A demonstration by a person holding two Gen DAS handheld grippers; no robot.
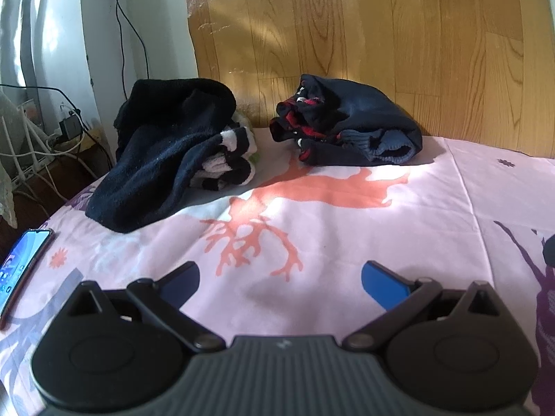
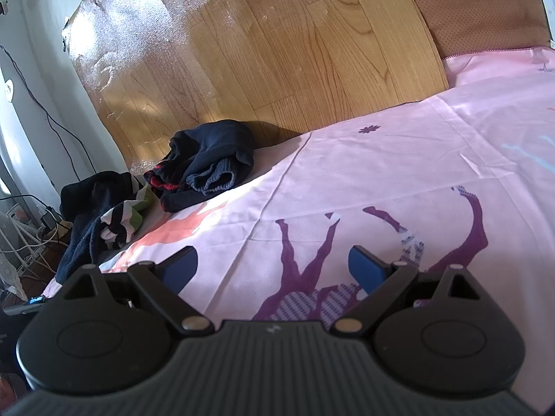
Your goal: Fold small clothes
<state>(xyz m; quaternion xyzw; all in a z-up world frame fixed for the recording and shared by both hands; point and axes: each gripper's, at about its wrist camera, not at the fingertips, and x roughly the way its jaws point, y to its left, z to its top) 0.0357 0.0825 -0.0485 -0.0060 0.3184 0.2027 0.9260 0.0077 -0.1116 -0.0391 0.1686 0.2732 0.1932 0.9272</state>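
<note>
Two heaps of small clothes lie on a pink printed bedsheet point(image 1: 347, 228). The left heap point(image 1: 166, 152) is dark fleece over black-and-white striped pieces. The right heap point(image 1: 350, 124) is navy with red and black parts and a blue ribbed cuff. Both also show in the right wrist view, the left heap point(image 2: 100, 208) and the right heap point(image 2: 208, 163). My left gripper point(image 1: 279, 282) is open and empty, above the sheet in front of the heaps. My right gripper point(image 2: 272, 267) is open and empty, over the sheet to the right of the heaps.
A wood-grain board point(image 1: 381, 34) stands behind the clothes. A phone point(image 1: 20, 263) with a lit screen lies at the sheet's left edge. Cables and a power strip point(image 1: 66, 131) are on the floor to the left. A brown cushion point(image 2: 485, 10) is at the far right.
</note>
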